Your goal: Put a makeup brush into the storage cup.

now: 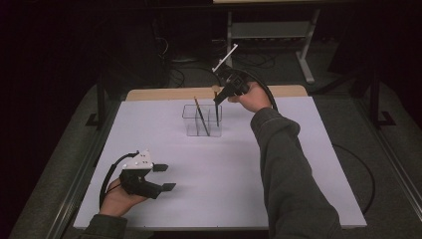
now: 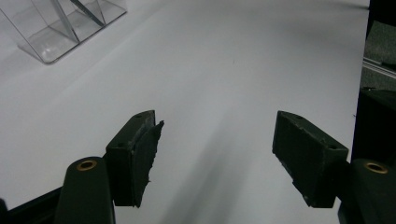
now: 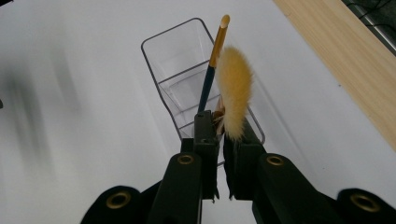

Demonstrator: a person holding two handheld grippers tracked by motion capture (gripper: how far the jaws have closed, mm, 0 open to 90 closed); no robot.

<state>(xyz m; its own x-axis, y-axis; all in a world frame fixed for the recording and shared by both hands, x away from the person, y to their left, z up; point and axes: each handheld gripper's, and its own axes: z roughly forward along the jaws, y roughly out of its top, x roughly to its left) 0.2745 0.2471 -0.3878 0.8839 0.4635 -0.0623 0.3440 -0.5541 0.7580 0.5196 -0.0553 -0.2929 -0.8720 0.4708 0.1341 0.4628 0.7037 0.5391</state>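
Observation:
A clear plastic organiser (image 1: 190, 123) with compartments stands at the back middle of the white table (image 1: 224, 179). A thin brush (image 1: 200, 115) leans in it; in the right gripper view it is a blue and gold handle (image 3: 212, 60). My right gripper (image 1: 220, 99) hovers over the organiser's right end, shut on a second brush (image 1: 217, 110) whose fluffy yellow head (image 3: 233, 88) rises above the jaws (image 3: 223, 123); its dark handle hangs down into the organiser (image 3: 182, 79). My left gripper (image 1: 166, 178) rests at the near left, open, nothing between its pads (image 2: 217, 135). The organiser's corner (image 2: 51, 37) lies far off.
A bare wooden strip (image 1: 164, 93) runs along the table's far edge. A black cable (image 1: 366, 174) loops off the table's right side. A metal stand (image 1: 303, 50) is on the dark floor beyond.

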